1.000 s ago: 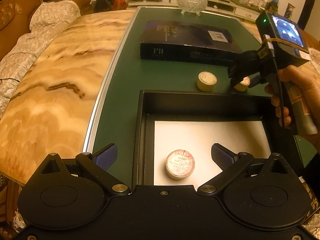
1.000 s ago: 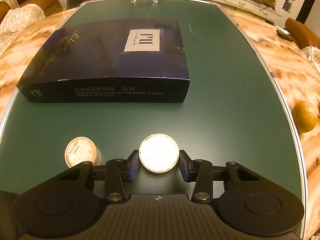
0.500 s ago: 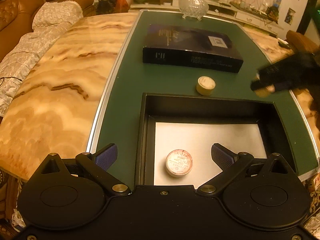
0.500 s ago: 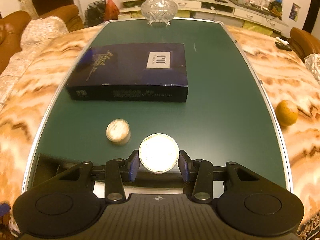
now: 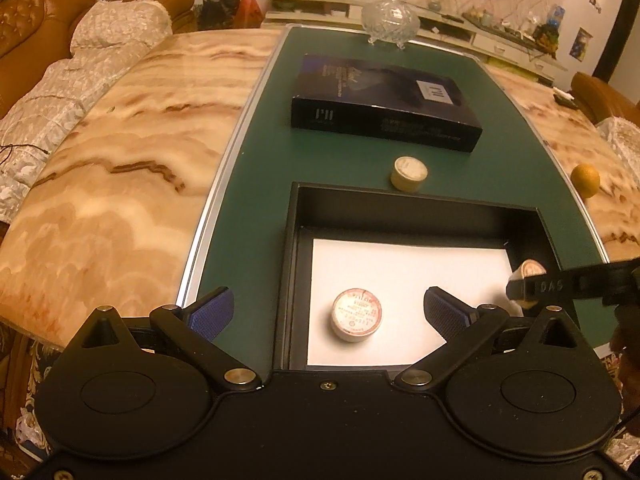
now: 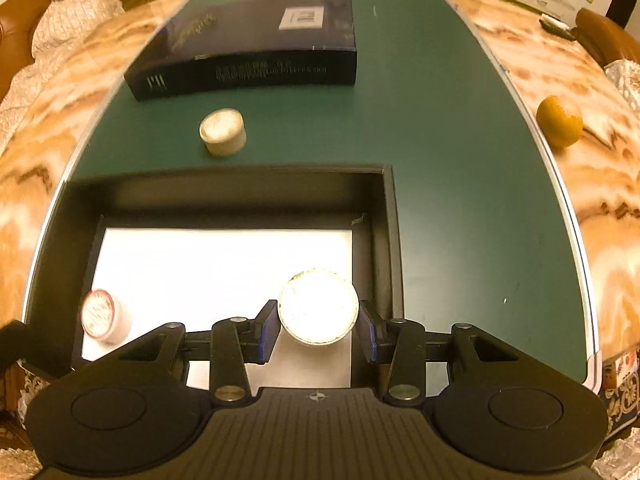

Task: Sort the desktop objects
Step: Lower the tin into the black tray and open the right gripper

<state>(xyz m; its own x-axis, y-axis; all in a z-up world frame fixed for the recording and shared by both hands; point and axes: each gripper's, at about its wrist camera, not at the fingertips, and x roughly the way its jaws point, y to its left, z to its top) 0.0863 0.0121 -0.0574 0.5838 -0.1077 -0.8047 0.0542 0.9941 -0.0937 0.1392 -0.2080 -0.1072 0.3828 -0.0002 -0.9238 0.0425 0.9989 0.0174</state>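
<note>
My right gripper (image 6: 318, 326) is shut on a small round cream tin (image 6: 318, 306) and holds it over the right part of the open black box (image 6: 394, 240) with a white floor. It also shows in the left wrist view (image 5: 524, 290), at the box's right side. A second tin with a red-printed lid (image 5: 357, 315) lies in the box (image 5: 294, 264); it also shows in the right wrist view (image 6: 102, 316). A third tin (image 5: 409, 174) stands on the green table just beyond the box. My left gripper (image 5: 326, 312) is open and empty above the box's near edge.
A long dark blue carton (image 5: 384, 104) lies across the green table top (image 5: 248, 184) behind the box. A glass lidded bowl (image 5: 390, 20) stands at the far end. An orange (image 6: 558, 122) lies on the marble rim at right. Sofas flank the table.
My right gripper has carried the cream tin from the table behind the box back to above the box's right side. My left gripper has stayed open and still.
</note>
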